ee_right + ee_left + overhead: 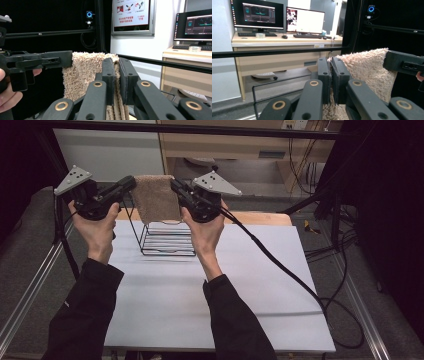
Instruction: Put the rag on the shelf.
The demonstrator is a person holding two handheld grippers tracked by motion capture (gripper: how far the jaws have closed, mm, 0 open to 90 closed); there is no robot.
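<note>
A beige fluffy towel (pixel 156 197) hangs stretched between my two grippers, held up above a black wire rack (pixel 167 240) on the white table. My left gripper (pixel 131 182) is shut on the towel's left top corner, my right gripper (pixel 175 185) on its right top corner. In the left gripper view the black jaws pinch the towel (pixel 367 67) edge at my left gripper (pixel 331 75), with the other gripper's jaw on the far corner. In the right gripper view the towel (pixel 82 72) folds down between the jaws of my right gripper (pixel 117 77).
The wire rack stands at the far middle of the white table top (pixel 200 295). A black frame bar (pixel 200 129) crosses overhead behind the towel. The right gripper's cable (pixel 280 265) trails across the table's right side. A desk with monitors (pixel 279 17) lies beyond.
</note>
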